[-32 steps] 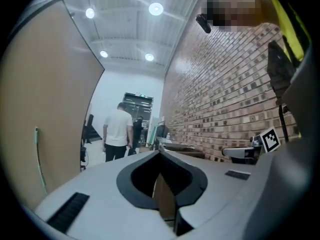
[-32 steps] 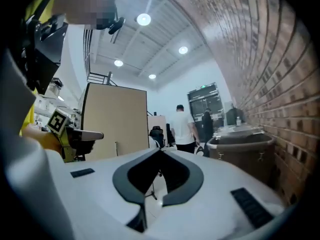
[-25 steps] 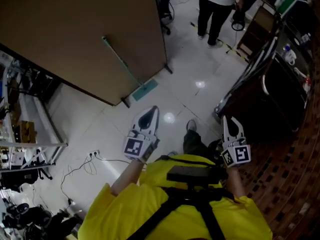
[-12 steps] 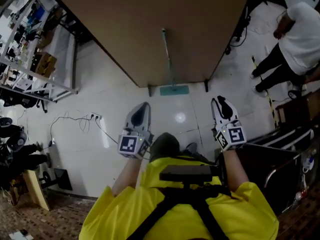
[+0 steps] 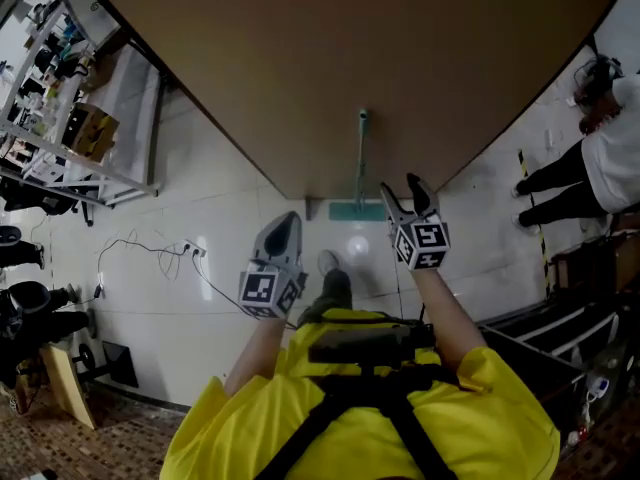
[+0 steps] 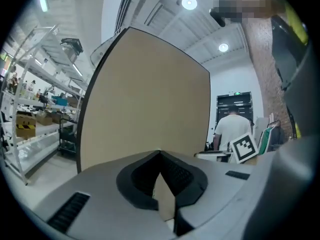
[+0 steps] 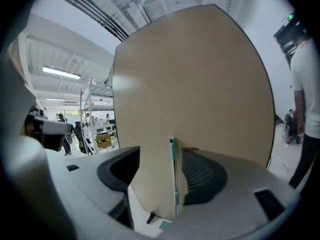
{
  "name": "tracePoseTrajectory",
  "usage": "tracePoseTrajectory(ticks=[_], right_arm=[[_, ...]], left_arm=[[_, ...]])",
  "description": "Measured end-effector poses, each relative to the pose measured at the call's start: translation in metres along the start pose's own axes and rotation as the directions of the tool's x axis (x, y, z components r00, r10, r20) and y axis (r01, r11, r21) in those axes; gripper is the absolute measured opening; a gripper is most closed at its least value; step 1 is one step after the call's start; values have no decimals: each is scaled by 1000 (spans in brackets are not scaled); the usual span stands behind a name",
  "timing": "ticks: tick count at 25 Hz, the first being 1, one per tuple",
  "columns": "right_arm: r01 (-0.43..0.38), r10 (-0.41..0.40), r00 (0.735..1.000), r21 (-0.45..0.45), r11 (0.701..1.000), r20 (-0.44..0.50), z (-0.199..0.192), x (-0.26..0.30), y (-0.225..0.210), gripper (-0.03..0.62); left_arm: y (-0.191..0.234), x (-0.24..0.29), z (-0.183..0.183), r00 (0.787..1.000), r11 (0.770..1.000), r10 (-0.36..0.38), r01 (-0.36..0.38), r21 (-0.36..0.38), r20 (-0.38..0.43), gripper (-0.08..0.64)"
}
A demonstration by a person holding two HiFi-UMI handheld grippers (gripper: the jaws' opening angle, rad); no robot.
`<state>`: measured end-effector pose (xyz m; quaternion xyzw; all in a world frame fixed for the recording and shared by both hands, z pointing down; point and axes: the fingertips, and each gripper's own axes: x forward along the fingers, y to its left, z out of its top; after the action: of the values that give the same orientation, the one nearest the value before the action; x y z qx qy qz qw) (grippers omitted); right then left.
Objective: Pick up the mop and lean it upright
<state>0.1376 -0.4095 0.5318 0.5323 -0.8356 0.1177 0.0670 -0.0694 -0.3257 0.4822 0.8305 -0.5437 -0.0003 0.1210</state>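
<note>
The mop [image 5: 359,158] stands nearly upright with its teal handle leaning on a big brown board [image 5: 350,58]; its flat teal head [image 5: 356,211] rests on the white floor. My right gripper [image 5: 401,188] is held out just short of the mop head. Its jaws are opening wide, and nothing is between the pads. In the right gripper view the mop [image 7: 174,179] shows farther off, framed by the jaws of the right gripper [image 7: 161,154]. My left gripper [image 5: 281,230] hangs lower left, shut and empty. In its own view, the left gripper [image 6: 160,154] faces the board [image 6: 145,104].
Metal shelf racks [image 5: 70,138] with boxes stand at the left. Cables [image 5: 170,253] trail over the white floor. A person in a white top [image 5: 600,158] stands at the right. Dark furniture [image 5: 560,318] is at the lower right.
The view has swung to face the board squarely. My right gripper has moved forward and up towards the mop, and its jaws have gone from shut to wide open. The left gripper has hardly moved.
</note>
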Motion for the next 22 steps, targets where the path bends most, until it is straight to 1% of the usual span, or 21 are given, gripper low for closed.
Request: tracePoseTrajectory(ticks=[3, 7, 8, 9, 10, 13, 16, 17, 19, 22], right_arm=[[48, -49, 998, -32, 998, -31, -11, 79, -15, 270], [123, -129, 987, -61, 990, -99, -38, 178, -38, 268], [142, -148, 982, -59, 988, -114, -45, 195, -44, 228], [160, -166, 978, -56, 985, -127, -52, 209, -49, 212], [177, -183, 973, -51, 983, -139, -60, 221, -55, 212], [231, -232, 963, -22, 973, -140, -64, 235, -64, 212], [293, -294, 948, -33, 956, -119, -59, 238, -73, 127], [303, -305, 945, -36, 952, -116, -59, 238, -75, 118], [308, -311, 944, -40, 950, -114, -59, 238, -75, 117], [288, -291, 948, -45, 957, -130, -59, 228, -68, 112]], left_arm=[[22, 44, 23, 998, 998, -56, 56, 24, 16, 5], [66, 85, 35, 999, 998, -47, 47, 33, 9, 5], [75, 94, 34, 999, 998, -51, 51, 32, -1, 5], [81, 103, 32, 998, 997, -62, 62, 34, -13, 5], [86, 111, 29, 997, 996, -76, 77, 39, -25, 5], [95, 133, 25, 992, 993, -110, 113, 40, -57, 5], [102, 147, 26, 991, 992, -118, 121, 42, -68, 5], [104, 151, 26, 991, 992, -117, 120, 43, -69, 5], [105, 154, 26, 991, 992, -112, 116, 45, -72, 5], [100, 151, 30, 993, 994, -99, 101, 28, -58, 5]])
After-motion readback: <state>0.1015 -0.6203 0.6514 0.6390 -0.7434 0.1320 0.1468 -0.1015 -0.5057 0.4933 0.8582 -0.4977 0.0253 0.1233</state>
